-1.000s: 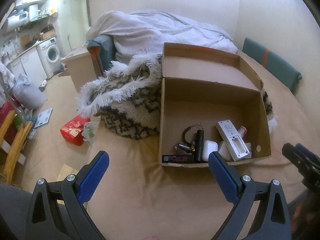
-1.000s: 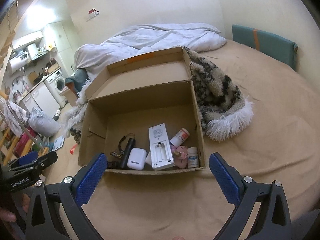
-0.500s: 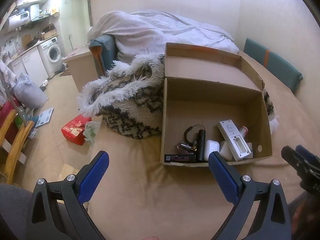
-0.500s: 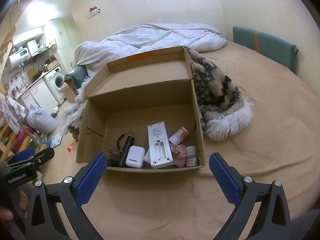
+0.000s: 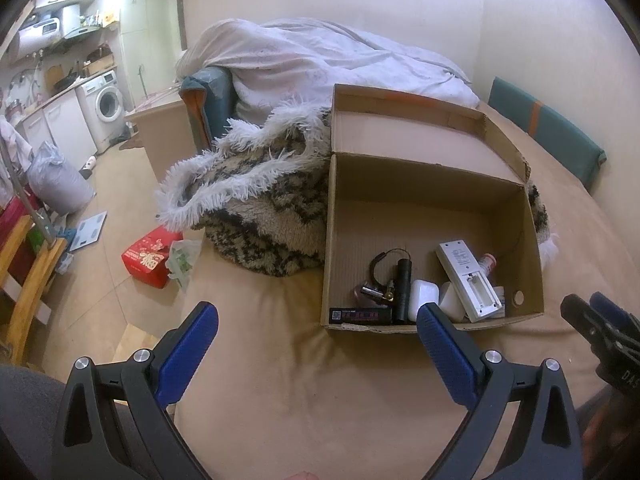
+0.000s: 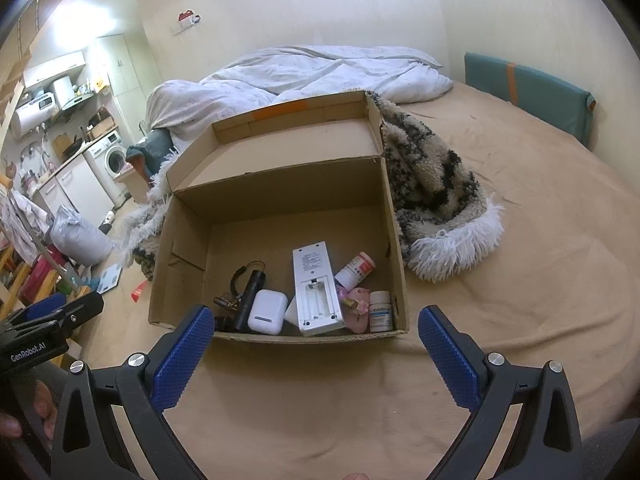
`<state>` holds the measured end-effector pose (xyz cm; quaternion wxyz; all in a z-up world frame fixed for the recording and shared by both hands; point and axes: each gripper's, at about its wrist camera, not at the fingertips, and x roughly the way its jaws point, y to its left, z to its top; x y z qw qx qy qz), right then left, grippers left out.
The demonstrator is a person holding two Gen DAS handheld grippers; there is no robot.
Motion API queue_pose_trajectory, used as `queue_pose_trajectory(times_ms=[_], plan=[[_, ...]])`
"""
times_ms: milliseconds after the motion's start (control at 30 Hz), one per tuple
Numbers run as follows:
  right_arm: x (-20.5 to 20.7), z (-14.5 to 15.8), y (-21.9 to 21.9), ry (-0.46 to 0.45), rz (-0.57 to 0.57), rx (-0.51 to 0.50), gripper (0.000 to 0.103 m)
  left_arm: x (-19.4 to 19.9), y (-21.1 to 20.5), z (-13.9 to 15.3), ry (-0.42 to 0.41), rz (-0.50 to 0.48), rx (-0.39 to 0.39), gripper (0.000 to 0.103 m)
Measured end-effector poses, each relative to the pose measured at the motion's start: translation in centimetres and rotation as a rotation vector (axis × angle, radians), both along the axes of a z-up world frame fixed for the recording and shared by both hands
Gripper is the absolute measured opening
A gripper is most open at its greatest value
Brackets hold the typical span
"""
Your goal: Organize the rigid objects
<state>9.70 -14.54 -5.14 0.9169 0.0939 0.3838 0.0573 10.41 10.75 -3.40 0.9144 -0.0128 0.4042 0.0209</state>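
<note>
Left gripper (image 5: 318, 330) and right gripper (image 6: 316, 334) spread wide, empty, before a cardboard box (image 6: 192, 248) holding a remote (image 6: 316, 286), possibly batteryless.

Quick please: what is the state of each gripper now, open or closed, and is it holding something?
Left gripper: open, holding nothing, above the bed in front of the cardboard box.
Right gripper: open, holding nothing.

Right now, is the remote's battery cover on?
No. The white remote lies in the cardboard box with its battery bay open and empty.

Bottle (image 6: 381, 312) label print too small
</note>
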Motion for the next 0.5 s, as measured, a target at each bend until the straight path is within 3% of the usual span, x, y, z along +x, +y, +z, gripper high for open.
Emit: queue_pose_trajectory(times_ms=[500], plan=[[0.00,-0.03,-0.09,-0.001,0.001,-0.001,0.103,-0.03,-0.06,-0.01,0.001,-0.001,0.003,0.099]])
